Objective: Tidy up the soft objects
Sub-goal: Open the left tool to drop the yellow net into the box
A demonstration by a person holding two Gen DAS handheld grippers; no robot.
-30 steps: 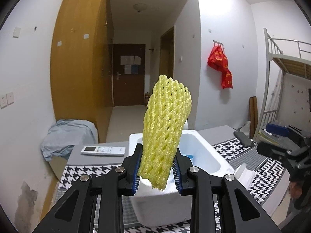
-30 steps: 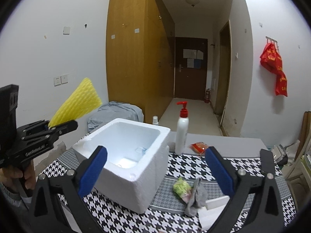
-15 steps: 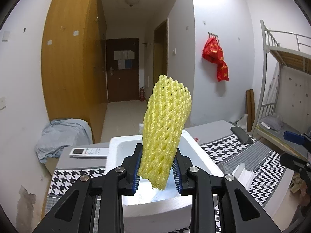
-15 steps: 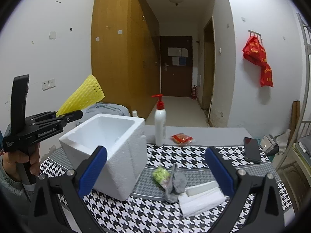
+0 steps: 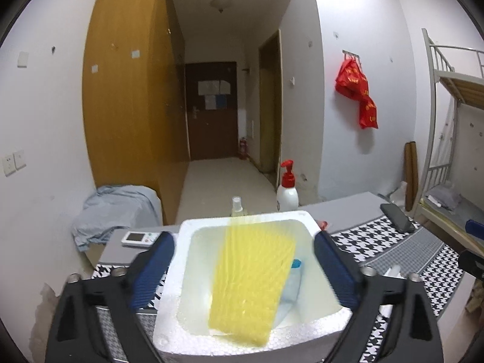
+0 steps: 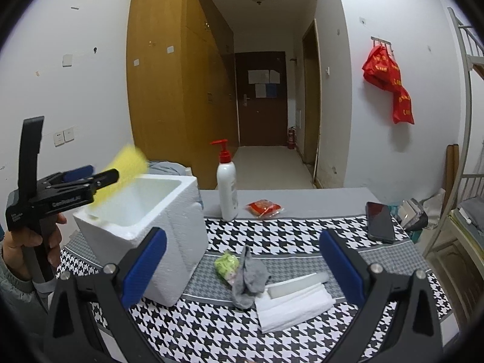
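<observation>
The yellow foam net (image 5: 251, 281) is blurred, loose between my open left gripper's (image 5: 242, 260) jaws, over the mouth of the white foam box (image 5: 169, 326). It also shows in the right wrist view (image 6: 125, 165), just off the left gripper (image 6: 106, 178) above the box (image 6: 172, 242). My right gripper (image 6: 242, 260) is open and empty above the table. Below it lie a grey sock (image 6: 248, 275), a green crumpled item (image 6: 227, 264) and folded white cloth (image 6: 293, 305).
A white pump bottle (image 6: 227, 187), a red packet (image 6: 263, 207) and a black phone (image 6: 378, 222) lie on the houndstooth tablecloth (image 6: 272, 233). A remote (image 5: 139, 238) lies left of the box. A bunk bed (image 5: 453, 181) stands at right.
My left gripper has opened and let go of the yellow foam net, which is dropping toward the box. The right gripper has shifted right and stays open.
</observation>
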